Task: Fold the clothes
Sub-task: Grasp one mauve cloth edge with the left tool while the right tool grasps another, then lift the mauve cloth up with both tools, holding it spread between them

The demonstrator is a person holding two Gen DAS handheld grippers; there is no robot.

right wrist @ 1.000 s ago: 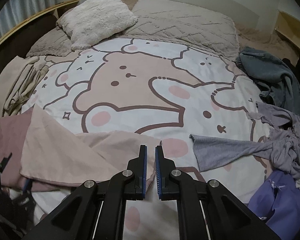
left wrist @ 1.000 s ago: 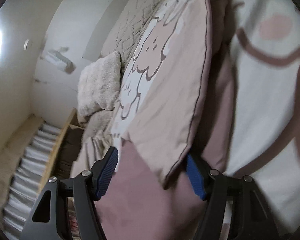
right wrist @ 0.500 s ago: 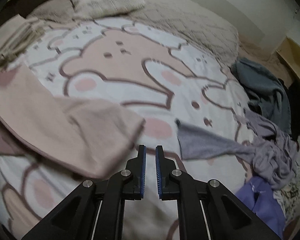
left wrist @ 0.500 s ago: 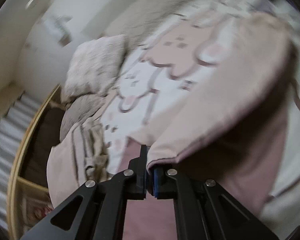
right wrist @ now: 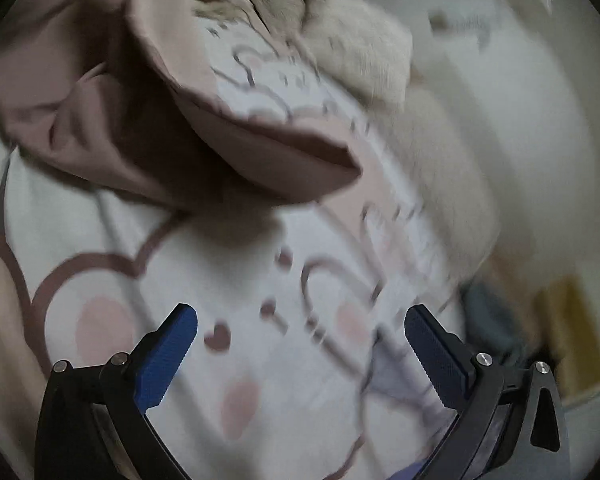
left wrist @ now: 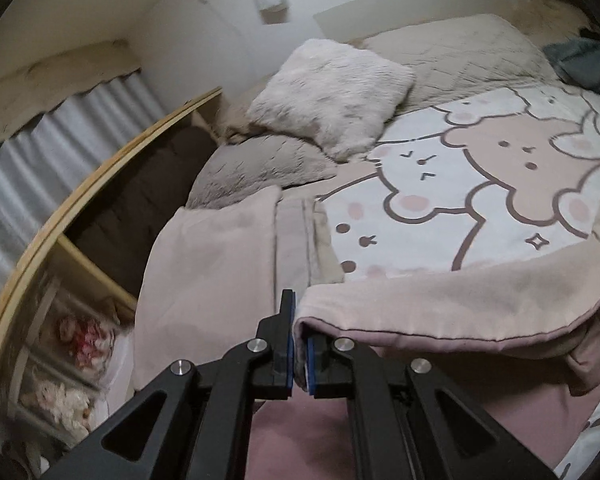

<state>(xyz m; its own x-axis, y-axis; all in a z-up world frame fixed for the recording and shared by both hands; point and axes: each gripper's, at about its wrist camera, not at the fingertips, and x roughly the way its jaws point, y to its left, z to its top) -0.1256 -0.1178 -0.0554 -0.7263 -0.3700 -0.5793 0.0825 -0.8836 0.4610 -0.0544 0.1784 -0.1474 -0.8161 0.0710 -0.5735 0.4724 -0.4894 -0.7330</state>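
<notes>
The left claw (left wrist: 299, 350) is clamped narrow on the corner of a pink garment (left wrist: 440, 312), its blue pads pressing the fabric's hemmed edge from both sides. From that pinch the cloth runs off to the right, its paler face up and a darker mauve underside showing below the seam, sagging over the bear-print bedspread (left wrist: 480, 184).

Around it on the bed: a stack of folded beige cloth (left wrist: 220, 272) lies just left of the claw, a fluffy white cushion (left wrist: 332, 96) leans on a grey-beige pillow (left wrist: 260, 164) near the headboard end, and a quilted beige pillow (left wrist: 460, 52) sits behind them. A dark grey garment (left wrist: 580, 60) is heaped at the far right edge. A wooden shelf unit (left wrist: 84, 248) with dolls or toys inside (too blurred to say which) flanks the bed's left side, under a pleated curtain (left wrist: 40, 152).

The right claw (right wrist: 300, 344) is opening and stands wide, with nothing between its fingers. It hangs over the bedspread (right wrist: 180, 280), and the pink garment (right wrist: 220, 128) billows well ahead of it in a heavily blurred view.
</notes>
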